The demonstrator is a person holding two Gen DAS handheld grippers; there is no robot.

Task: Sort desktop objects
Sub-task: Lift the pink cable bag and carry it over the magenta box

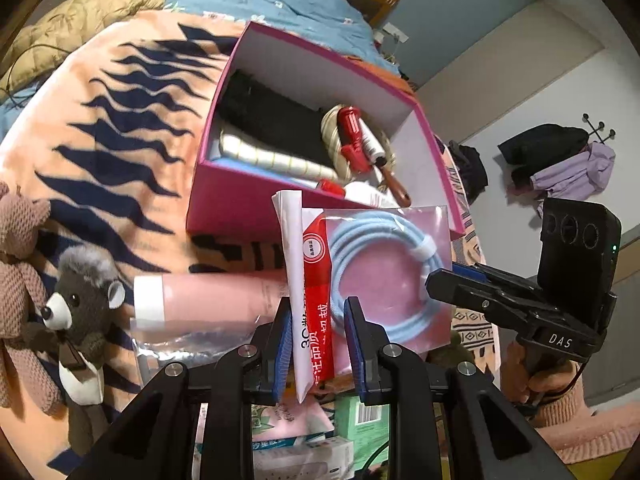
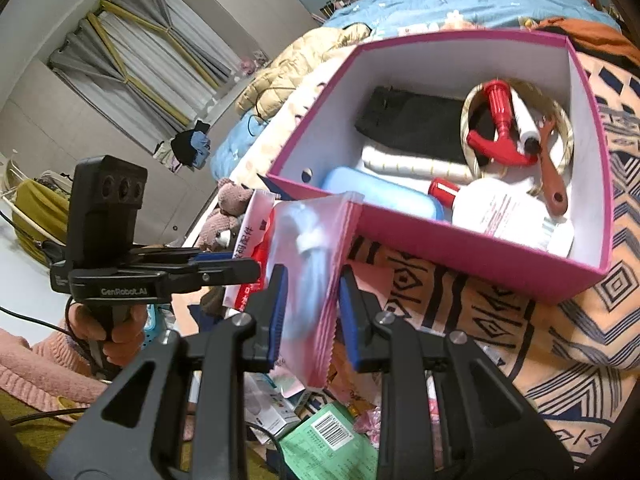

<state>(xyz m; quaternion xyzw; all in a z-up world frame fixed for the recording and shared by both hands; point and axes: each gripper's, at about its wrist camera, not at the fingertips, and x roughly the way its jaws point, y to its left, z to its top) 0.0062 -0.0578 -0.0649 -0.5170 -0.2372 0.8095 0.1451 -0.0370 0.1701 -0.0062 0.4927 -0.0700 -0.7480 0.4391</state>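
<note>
Left gripper (image 1: 316, 344) and right gripper (image 2: 313, 312) clamp glossy cable packet (image 1: 372, 276) | rigid pink box (image 1: 236, 204) behind

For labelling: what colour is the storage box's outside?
Magenta pink box, white inside; right wrist view shows it best.

Evenly lit by soft indoor light, with faint shadows, strong fisheye bending and black vignetting at the corners, and motion blur on the cable packet (image 2: 308, 264) in the right wrist view.
</note>
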